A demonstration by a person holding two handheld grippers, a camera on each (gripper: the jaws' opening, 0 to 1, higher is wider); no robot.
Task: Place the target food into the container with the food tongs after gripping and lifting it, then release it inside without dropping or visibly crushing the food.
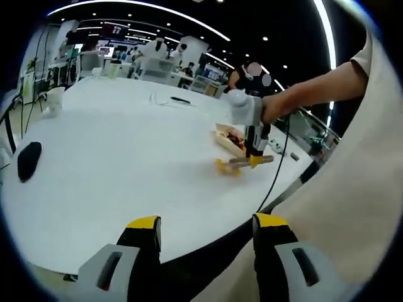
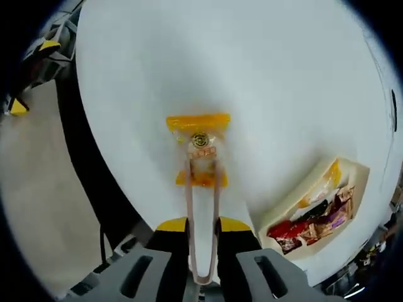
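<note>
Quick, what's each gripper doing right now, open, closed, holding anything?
Left gripper: open, holding nothing.
Right gripper: shut on the food tongs, tips at the yellow-wrapped snack.

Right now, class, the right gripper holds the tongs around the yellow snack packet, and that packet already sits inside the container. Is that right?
Not quite. The right gripper does hold the tongs around the yellow snack packet, but the packet lies on the white table, apart from the container, which sits off to one side with other snacks in it. The right gripper view shows this.
</note>
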